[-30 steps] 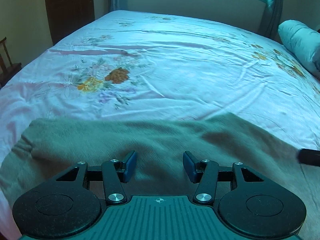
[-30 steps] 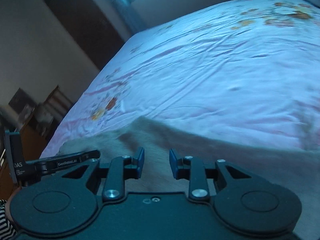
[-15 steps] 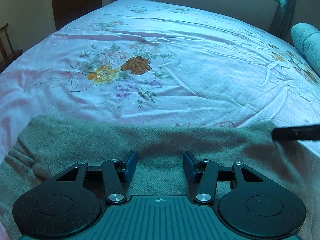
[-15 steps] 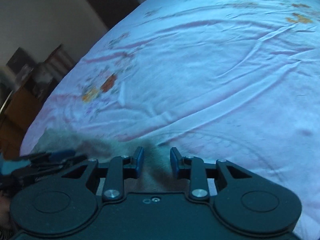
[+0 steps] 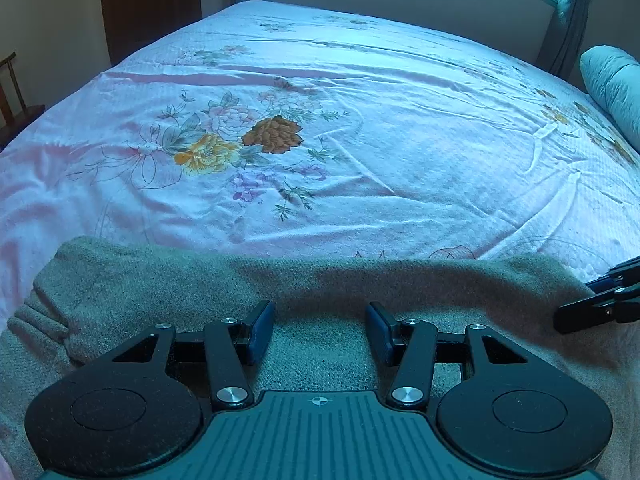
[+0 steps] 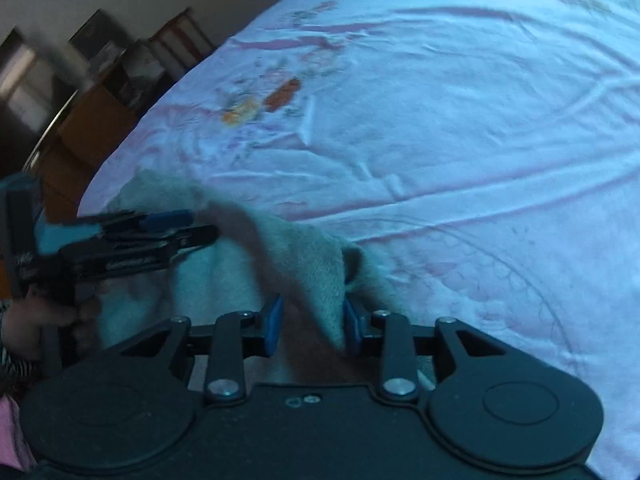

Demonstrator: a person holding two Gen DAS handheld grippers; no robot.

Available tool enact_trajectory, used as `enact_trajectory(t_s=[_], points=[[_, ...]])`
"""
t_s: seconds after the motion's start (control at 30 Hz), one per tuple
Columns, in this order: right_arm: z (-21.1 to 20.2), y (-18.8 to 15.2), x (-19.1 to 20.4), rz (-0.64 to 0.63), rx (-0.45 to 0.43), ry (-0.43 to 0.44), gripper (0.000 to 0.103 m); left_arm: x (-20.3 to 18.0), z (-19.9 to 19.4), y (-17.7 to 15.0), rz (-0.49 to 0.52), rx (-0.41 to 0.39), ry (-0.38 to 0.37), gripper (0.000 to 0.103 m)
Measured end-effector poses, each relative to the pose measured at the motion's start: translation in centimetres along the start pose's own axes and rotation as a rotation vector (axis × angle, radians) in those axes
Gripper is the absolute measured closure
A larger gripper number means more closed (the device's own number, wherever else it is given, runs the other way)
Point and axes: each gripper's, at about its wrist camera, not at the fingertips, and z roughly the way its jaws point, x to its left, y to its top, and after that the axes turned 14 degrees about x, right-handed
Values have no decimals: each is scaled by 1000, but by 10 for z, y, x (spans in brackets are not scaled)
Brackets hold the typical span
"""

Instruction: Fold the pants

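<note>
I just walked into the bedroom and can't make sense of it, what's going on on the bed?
A person is folding grey-green knit pants on a bed with a pink floral bedspread, holding a two-finger gripper in each hand. The left gripper hovers over the pants with its jaws apart, gripping nothing. The right gripper is at the other end, its jaws opening, with a raised fold of the fabric between them. The pants lie in a band along the near edge of the bed.

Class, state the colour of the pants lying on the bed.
The pants are grey-green, clearest in the left wrist view.
</note>
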Motion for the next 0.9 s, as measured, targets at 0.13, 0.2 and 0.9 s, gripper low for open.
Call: enact_trajectory(t_s=[0.13, 0.2, 0.9], points=[[10, 9, -7, 59, -14, 217, 31, -2, 1, 0, 2, 0, 8, 51], [12, 12, -13, 108, -78, 244, 42, -2, 1, 0, 3, 0, 11, 51], [-27, -39, -12, 289, -385, -104, 87, 24, -49, -33, -20, -61, 58, 51]])
